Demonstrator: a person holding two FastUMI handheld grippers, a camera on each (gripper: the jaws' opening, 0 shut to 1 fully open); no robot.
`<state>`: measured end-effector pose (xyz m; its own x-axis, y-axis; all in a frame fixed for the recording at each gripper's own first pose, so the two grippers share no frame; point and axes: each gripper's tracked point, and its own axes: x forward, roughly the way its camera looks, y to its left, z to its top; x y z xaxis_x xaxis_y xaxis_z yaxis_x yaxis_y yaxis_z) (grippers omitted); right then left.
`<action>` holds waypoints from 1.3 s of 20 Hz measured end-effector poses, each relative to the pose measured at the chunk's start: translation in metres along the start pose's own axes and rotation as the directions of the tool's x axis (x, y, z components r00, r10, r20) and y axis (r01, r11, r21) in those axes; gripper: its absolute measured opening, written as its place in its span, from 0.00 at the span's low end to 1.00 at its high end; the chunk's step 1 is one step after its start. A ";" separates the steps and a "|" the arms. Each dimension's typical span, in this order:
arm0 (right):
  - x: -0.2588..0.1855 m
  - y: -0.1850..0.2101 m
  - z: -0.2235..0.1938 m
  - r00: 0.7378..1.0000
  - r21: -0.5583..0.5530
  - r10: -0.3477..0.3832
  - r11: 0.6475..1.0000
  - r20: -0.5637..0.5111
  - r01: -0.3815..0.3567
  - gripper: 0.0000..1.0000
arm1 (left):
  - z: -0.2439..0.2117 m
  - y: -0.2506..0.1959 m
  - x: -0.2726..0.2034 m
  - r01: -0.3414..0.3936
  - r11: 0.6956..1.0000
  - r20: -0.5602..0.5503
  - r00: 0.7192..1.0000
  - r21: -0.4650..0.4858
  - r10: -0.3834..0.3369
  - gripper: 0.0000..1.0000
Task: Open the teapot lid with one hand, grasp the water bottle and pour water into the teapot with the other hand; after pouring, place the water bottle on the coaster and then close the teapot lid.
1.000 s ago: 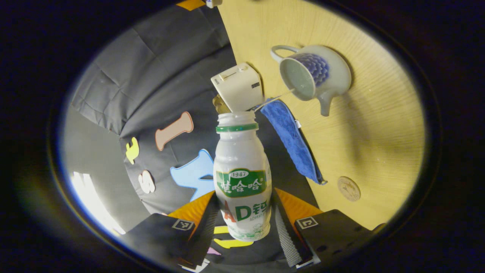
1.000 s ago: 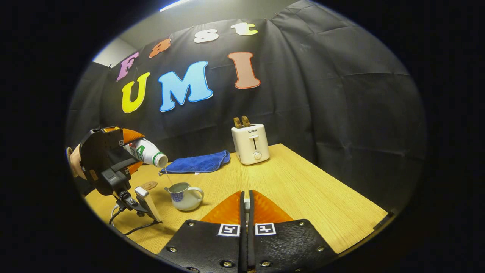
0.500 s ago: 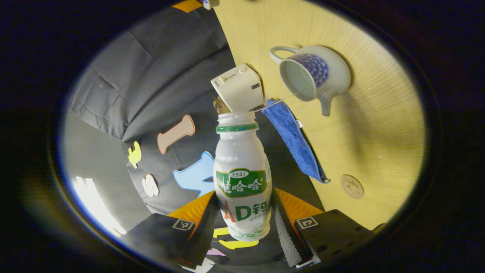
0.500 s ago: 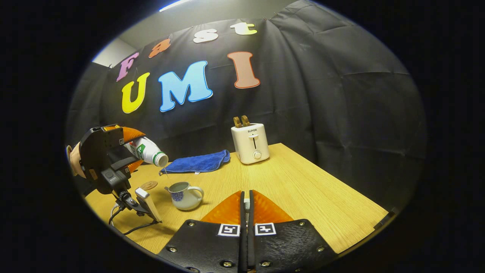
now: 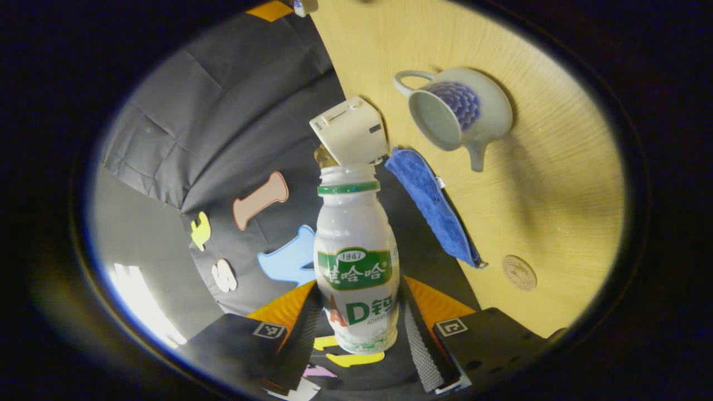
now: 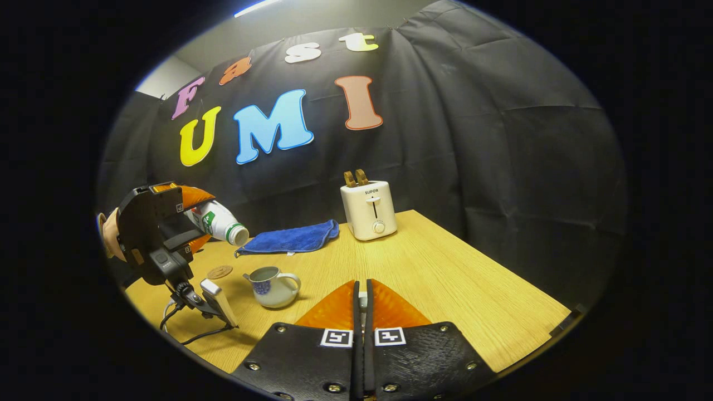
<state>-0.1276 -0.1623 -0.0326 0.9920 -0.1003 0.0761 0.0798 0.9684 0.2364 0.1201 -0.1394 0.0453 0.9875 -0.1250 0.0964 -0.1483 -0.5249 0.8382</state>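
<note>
Now that the stream has stopped, the left gripper [image 5: 356, 334], jaws clamped on the water bottle [image 5: 355, 262], tips it back from the teapot [image 5: 454, 114] ahead. Pouring looks finished; the coaster [image 5: 519, 272] comes next. The right gripper [image 6: 362, 312] has its jaws pressed together, the lid unseen.

a staged recording booth, not a lived-in kitchen: creased black cloth [image 6: 501, 167] hangs as the wall behind a bare wooden table [image 6: 445, 278]. a few household props sit spaced out on it: a white toaster [image 6: 369, 210], a folded blue towel [image 6: 289, 239] and a teapot [image 6: 273, 286].

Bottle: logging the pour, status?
Left hand-held gripper shut on bottle, tipped above open teapot. Right hand-held gripper shut. Coaster free.
</note>
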 end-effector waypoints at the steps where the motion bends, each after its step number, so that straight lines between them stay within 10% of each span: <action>1: 0.000 0.000 0.000 1.000 0.000 0.000 1.000 -0.001 0.000 0.00 | 0.000 -0.004 0.000 0.020 0.999 0.000 1.000 -0.040 -0.020 0.82; 7: 0.000 0.003 -0.001 1.000 -0.016 -0.005 1.000 -0.009 0.005 0.00 | 0.008 -0.014 -0.007 0.054 0.973 0.023 0.998 -0.225 -0.050 0.88; 9: 0.000 0.005 0.001 1.000 -0.019 -0.002 1.000 -0.009 0.002 0.00 | 0.013 -0.016 -0.008 0.072 0.947 0.048 0.997 -0.312 -0.059 0.77; 13: 0.001 0.013 0.003 1.000 -0.041 0.005 0.999 -0.009 -0.005 0.00 | 0.017 -0.015 -0.010 0.089 0.874 0.074 0.995 -0.478 -0.060 0.88; 21: 0.003 0.038 0.012 0.999 -0.085 0.033 0.996 -0.003 -0.033 0.00 | 0.003 -0.025 -0.012 0.113 0.649 0.083 0.994 -0.753 -0.076 0.82; 26: 0.014 0.062 0.020 0.998 -0.111 0.061 0.992 0.003 -0.060 0.00 | -0.022 -0.039 -0.030 0.125 0.428 0.081 0.990 -0.895 -0.119 0.82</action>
<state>-0.1109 -0.1081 0.0026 0.9948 -0.0419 0.0933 0.0303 0.9921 0.1219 0.0978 -0.0966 0.0218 0.9904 -0.1294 -0.0476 0.1080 0.5134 0.8513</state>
